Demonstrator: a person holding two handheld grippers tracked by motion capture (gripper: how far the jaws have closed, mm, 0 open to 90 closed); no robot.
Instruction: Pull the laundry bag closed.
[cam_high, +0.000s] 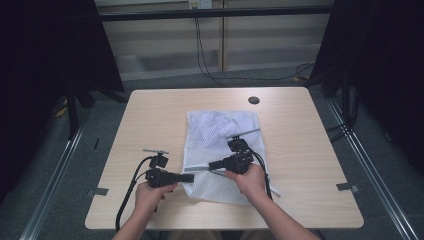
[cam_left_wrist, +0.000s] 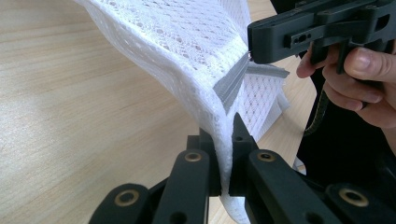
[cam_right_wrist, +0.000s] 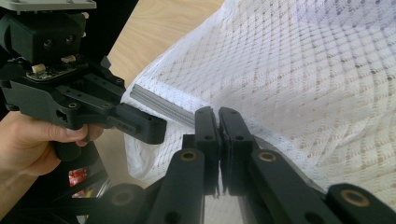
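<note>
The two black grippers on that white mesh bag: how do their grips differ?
The left gripper pinches the mesh bag at its corner edge, where white fabric folds between the jaws; the right gripper clamps farther along, by the grey zipper strip. In the high view the left gripper sits beside the bag over bare table, while the right gripper reaches across the bag itself. Both are shut on the bag and point toward each other.
</note>
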